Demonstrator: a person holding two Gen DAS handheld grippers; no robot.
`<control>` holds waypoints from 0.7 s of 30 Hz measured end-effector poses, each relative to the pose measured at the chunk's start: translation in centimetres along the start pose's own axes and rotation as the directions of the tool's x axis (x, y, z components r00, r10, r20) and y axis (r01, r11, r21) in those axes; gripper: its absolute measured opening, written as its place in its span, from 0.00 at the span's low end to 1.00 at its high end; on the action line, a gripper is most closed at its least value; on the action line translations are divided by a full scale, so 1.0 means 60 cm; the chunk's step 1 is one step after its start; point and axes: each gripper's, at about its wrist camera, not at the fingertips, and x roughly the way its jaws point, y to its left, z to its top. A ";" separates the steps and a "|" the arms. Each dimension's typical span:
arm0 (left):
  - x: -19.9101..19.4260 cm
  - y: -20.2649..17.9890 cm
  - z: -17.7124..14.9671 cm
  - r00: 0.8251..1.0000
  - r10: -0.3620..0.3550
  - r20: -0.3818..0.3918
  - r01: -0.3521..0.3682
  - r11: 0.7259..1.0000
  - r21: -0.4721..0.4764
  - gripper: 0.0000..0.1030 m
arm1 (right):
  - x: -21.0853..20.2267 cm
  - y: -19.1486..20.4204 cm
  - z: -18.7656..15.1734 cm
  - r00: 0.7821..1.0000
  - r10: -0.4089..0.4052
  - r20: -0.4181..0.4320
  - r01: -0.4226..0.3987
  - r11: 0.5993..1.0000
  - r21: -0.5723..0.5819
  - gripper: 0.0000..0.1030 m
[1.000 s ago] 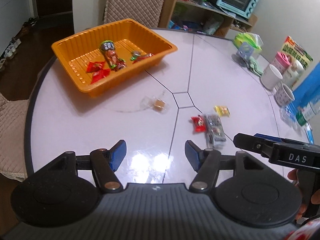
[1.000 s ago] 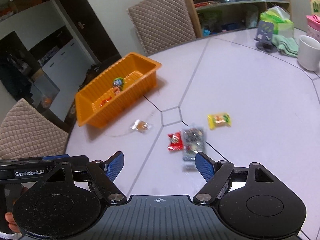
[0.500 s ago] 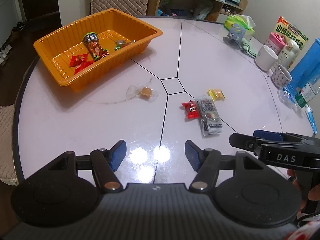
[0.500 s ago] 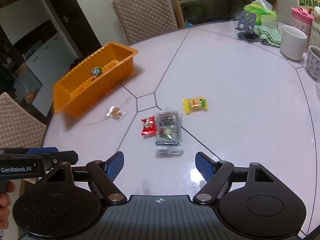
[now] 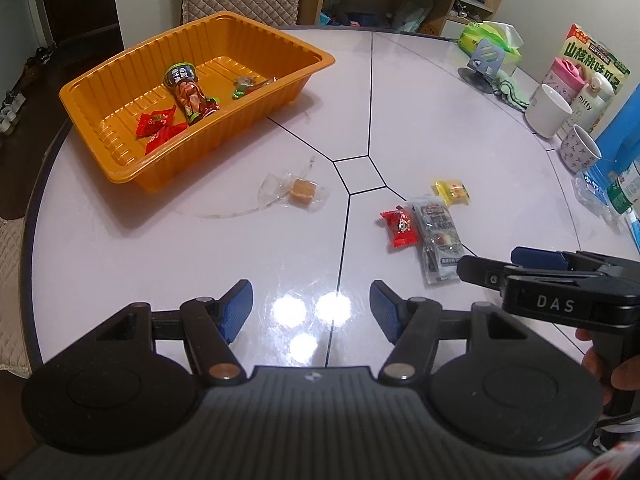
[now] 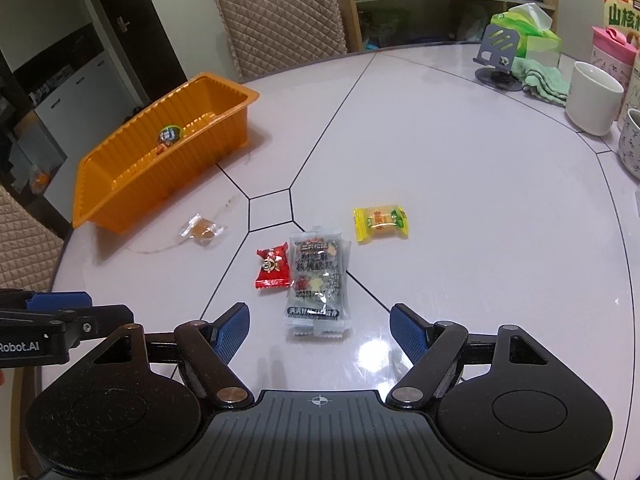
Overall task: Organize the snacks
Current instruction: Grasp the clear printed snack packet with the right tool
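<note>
From left to right I see the ribbed orange plastic tray (image 6: 120,200), clear-wrapped candy (image 6: 202,230), red sachet (image 6: 273,268), grey packet (image 6: 318,280) ahead of my empty, spread right gripper (image 6: 318,330), yellow candy (image 6: 380,222), then bare tabletop (image 6: 500,220) before the white mug (image 6: 594,98); left gripper (image 5: 311,308) likewise apart.

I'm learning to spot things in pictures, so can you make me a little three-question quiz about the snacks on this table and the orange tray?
1. True or false: the yellow-wrapped candy lies inside the orange ribbed plastic tray.
2. Which snack sits closest in front of the right gripper? A) the clear-wrapped brown candy B) the long grey printed snack packet C) the yellow-wrapped candy
3. Fill in: the small red-wrapped candy on the table touches the left edge of the ______.

Key: 1 false, it lies on the pale round table. 2 B. 3 grey snack packet.
</note>
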 end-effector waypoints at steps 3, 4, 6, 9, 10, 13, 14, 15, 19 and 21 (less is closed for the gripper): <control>0.008 0.002 0.003 1.000 0.004 -0.004 -0.004 1.000 0.001 0.60 | 0.016 0.002 0.004 1.000 -0.013 -0.003 0.013 1.000 -0.013 0.75; 0.009 0.002 0.004 1.000 0.005 -0.004 -0.005 1.000 0.000 0.60 | 0.021 0.003 0.006 1.000 -0.017 -0.002 0.017 1.000 -0.017 0.75; 0.013 0.004 0.006 1.000 0.007 -0.004 -0.007 1.000 -0.001 0.60 | 0.033 0.004 0.008 1.000 -0.026 -0.003 0.026 0.999 -0.030 0.66; 0.019 0.006 0.011 1.000 0.010 -0.006 -0.010 1.000 -0.003 0.60 | 0.053 0.005 0.012 0.999 -0.043 -0.011 0.042 0.998 -0.044 0.58; 0.022 0.007 0.012 1.000 0.013 -0.007 -0.013 1.000 -0.003 0.60 | 0.058 0.005 0.013 0.999 -0.048 -0.013 0.047 0.998 -0.046 0.56; 0.027 0.010 0.016 1.000 0.017 -0.007 -0.017 1.000 -0.004 0.60 | 0.072 0.003 0.017 0.999 -0.046 -0.016 0.046 0.998 -0.045 0.54; 0.028 0.011 0.017 1.000 0.018 -0.007 -0.018 1.000 -0.005 0.60 | 0.076 0.003 0.018 0.999 -0.047 -0.017 0.047 0.998 -0.046 0.53; 0.030 0.012 0.018 1.000 0.017 -0.008 -0.017 1.000 -0.005 0.60 | 0.080 0.004 0.019 0.999 -0.048 -0.019 0.047 0.998 -0.050 0.52; 0.037 0.014 0.021 1.000 0.020 -0.012 -0.020 1.000 -0.004 0.60 | 0.091 0.006 0.023 0.999 -0.043 -0.021 0.041 0.997 -0.065 0.46; 0.039 0.014 0.023 1.000 0.020 -0.014 -0.020 1.000 -0.002 0.60 | 0.093 0.008 0.024 0.999 -0.032 -0.016 0.030 0.997 -0.078 0.39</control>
